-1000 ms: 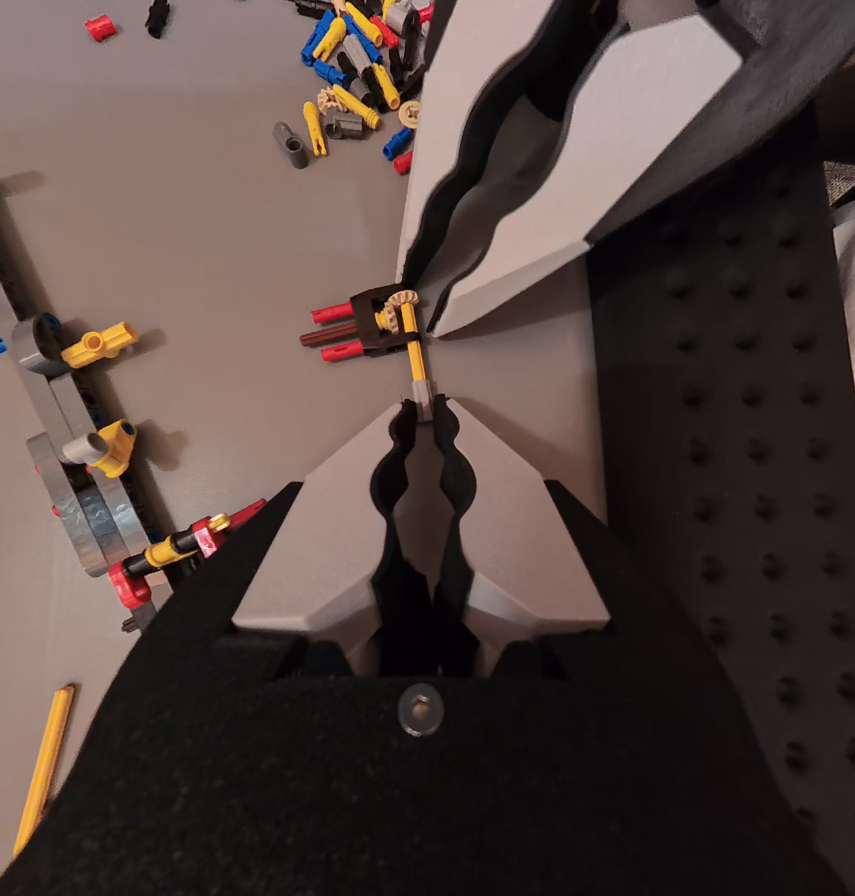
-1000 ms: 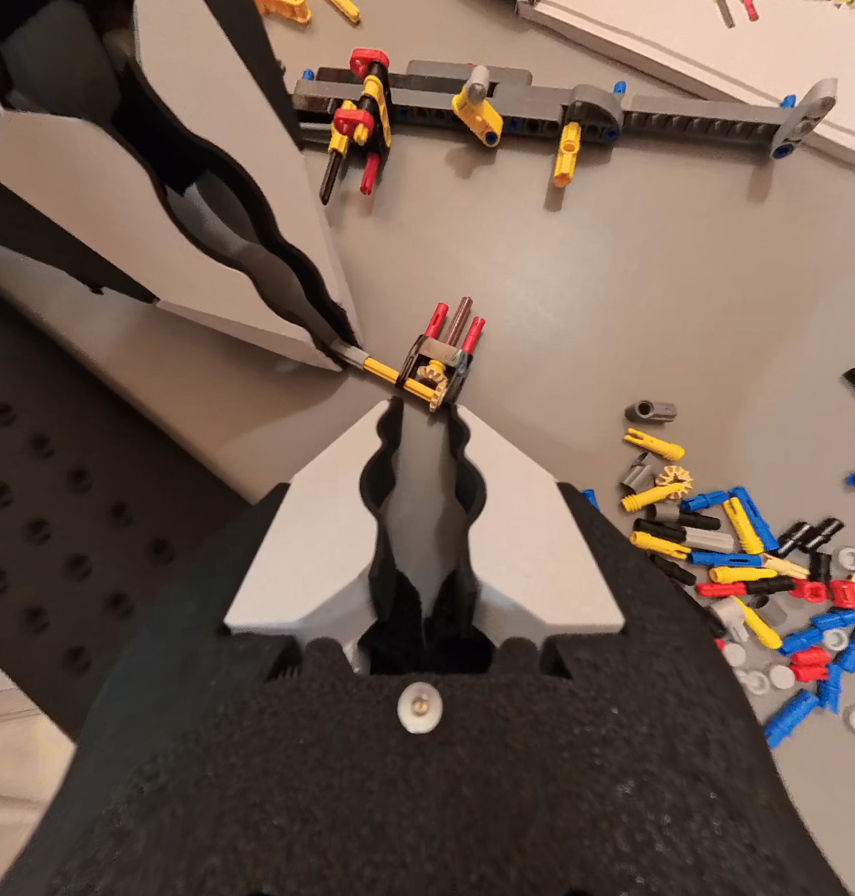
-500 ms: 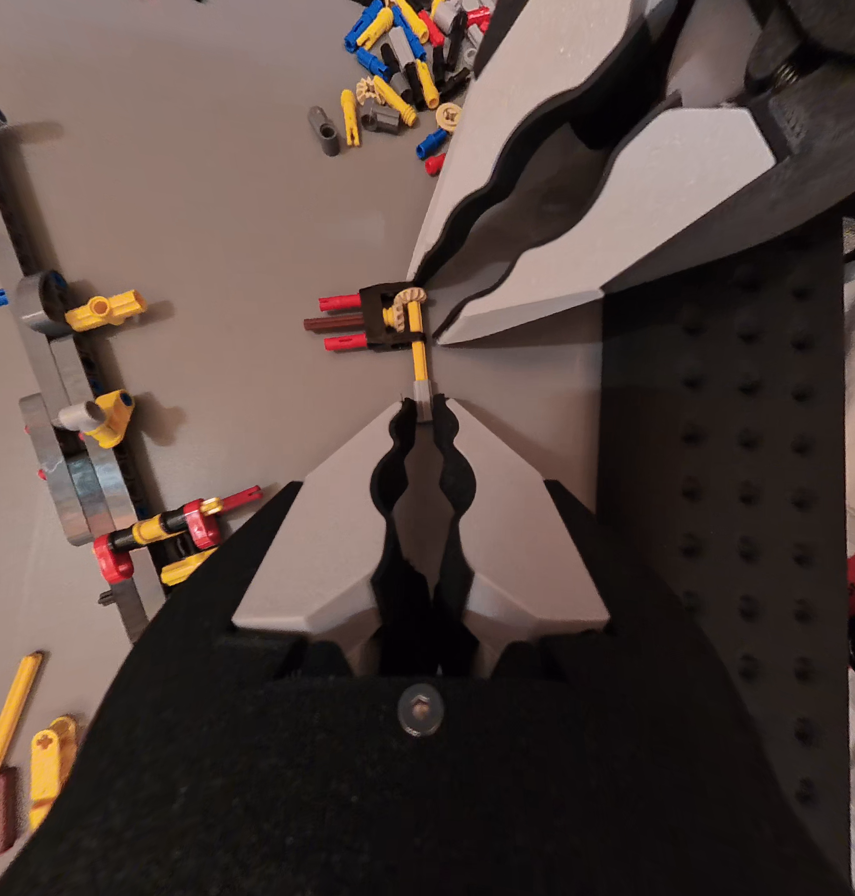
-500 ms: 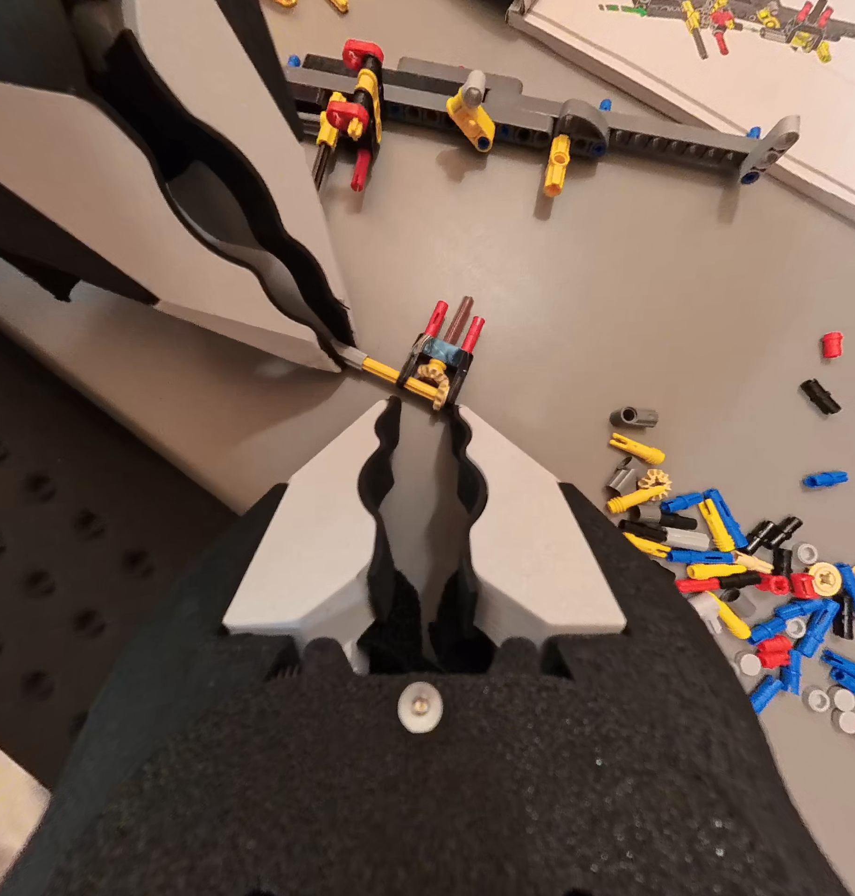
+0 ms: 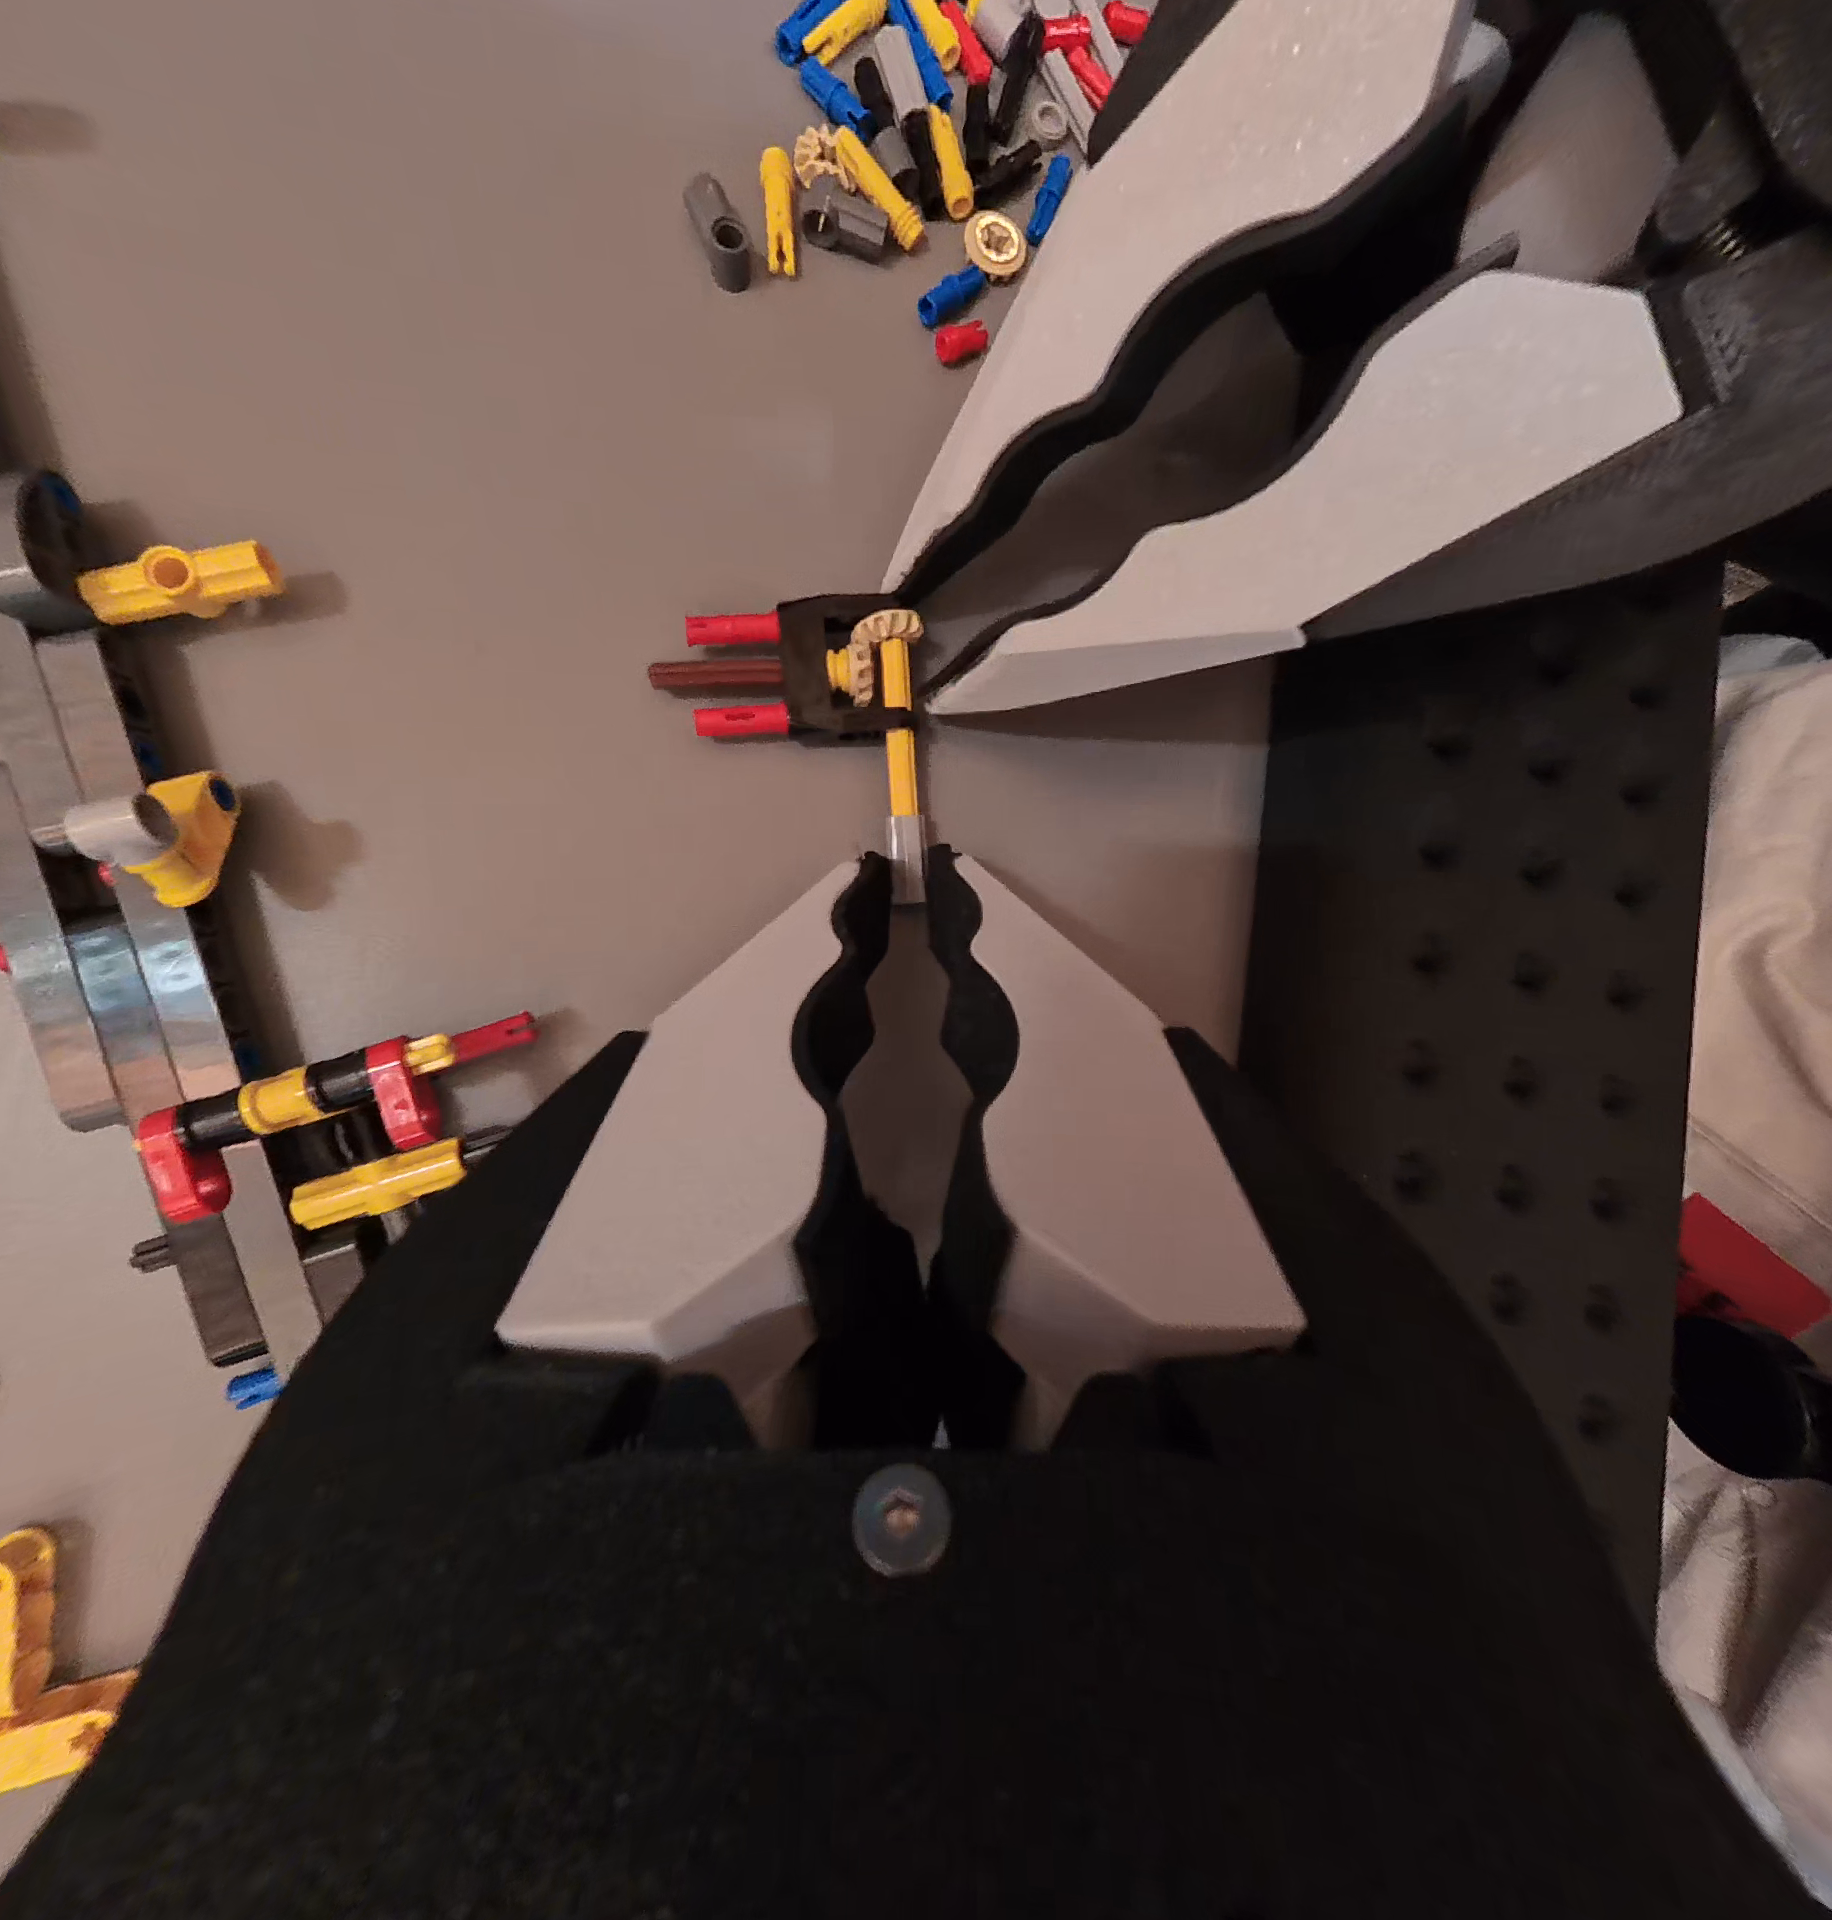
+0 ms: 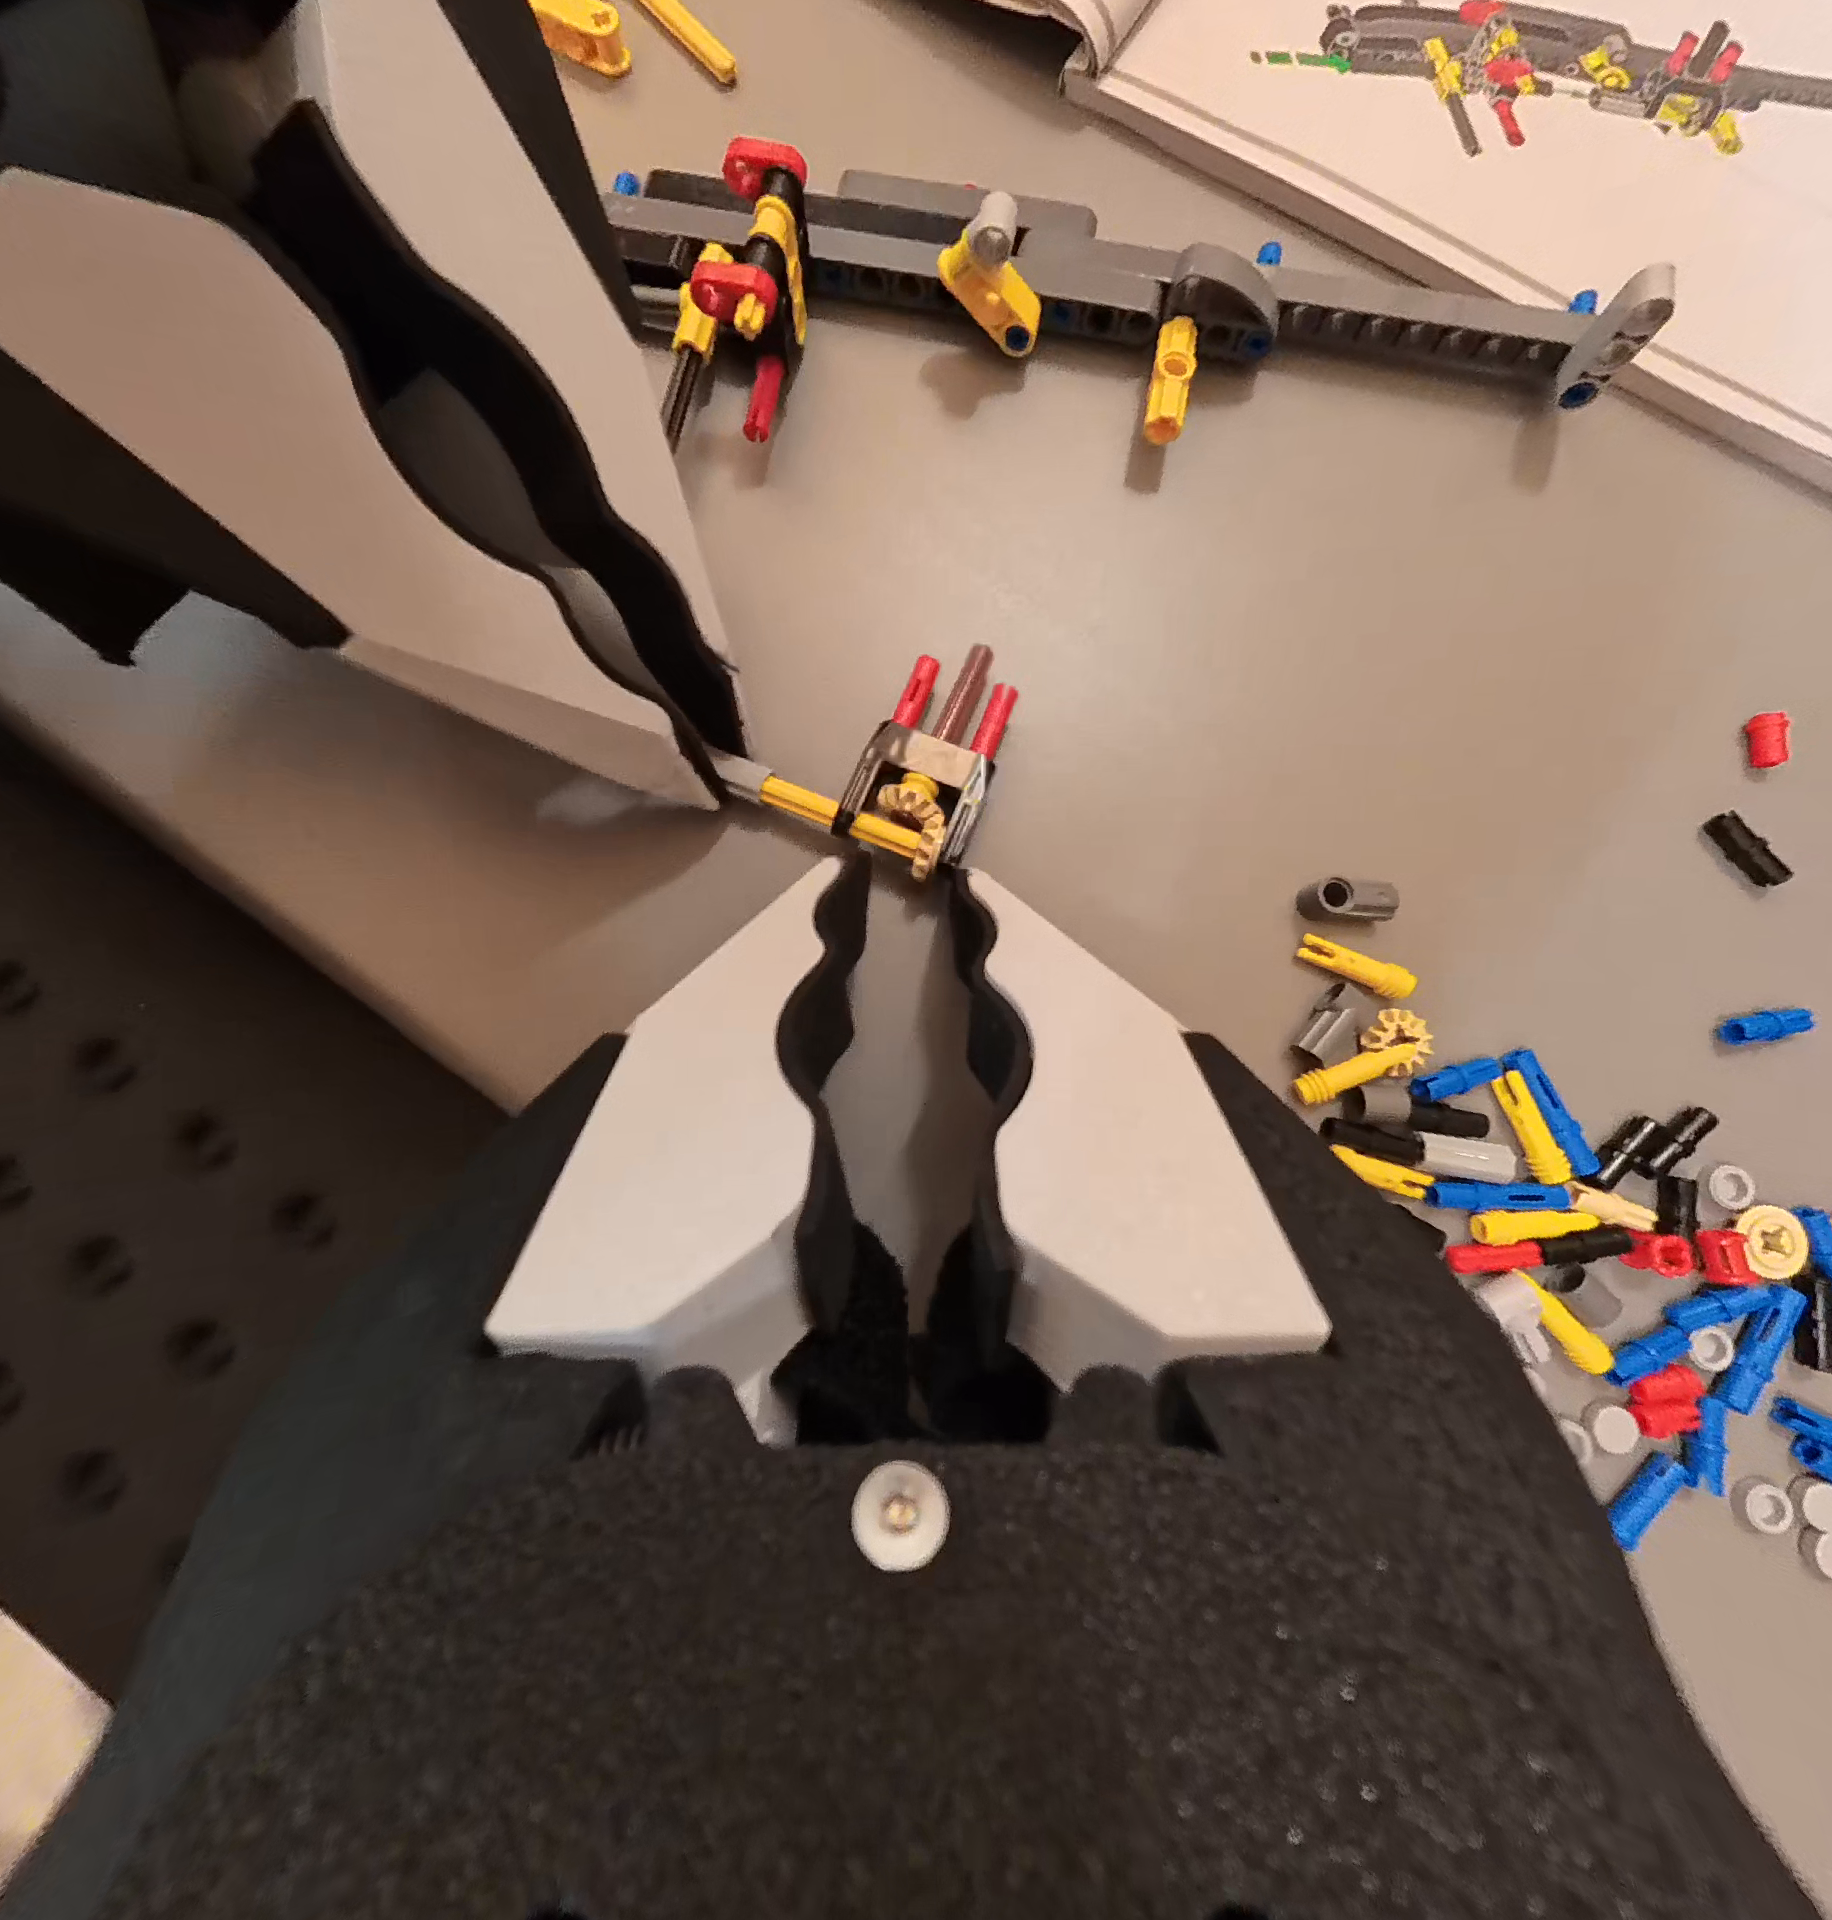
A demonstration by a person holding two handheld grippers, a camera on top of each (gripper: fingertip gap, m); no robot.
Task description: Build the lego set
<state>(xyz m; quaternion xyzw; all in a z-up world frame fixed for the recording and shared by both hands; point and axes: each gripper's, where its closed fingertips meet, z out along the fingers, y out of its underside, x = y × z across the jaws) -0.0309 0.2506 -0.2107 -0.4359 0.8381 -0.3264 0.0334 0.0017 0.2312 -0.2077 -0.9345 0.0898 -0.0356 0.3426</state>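
Note:
A small sub-assembly hangs between my two grippers above the table: a black frame (image 5: 824,665) with tan bevel gears (image 6: 912,816), two red pins and a brown axle (image 5: 714,675) sticking out, and a yellow axle (image 5: 899,769) ending in a grey bush (image 5: 907,847). My left gripper (image 5: 907,873) is shut on the grey bush and shows at the upper left of the right wrist view (image 6: 730,774). My right gripper (image 6: 901,873) is shut on the near end of the black frame and comes in from the upper right of the left wrist view (image 5: 917,660).
A long grey beam assembly (image 6: 1099,281) with yellow and red connectors lies on the grey table, also at the left (image 5: 91,935). A pile of loose pins (image 6: 1618,1226) lies to the right. An open instruction booklet (image 6: 1514,208) lies beyond. A black perforated board (image 5: 1494,1039) borders the table. Tip to tip, the grippers are about 4 centimetres apart.
Both grippers have shifted together over the table with the sub-assembly between them. Both grips are unchanged.

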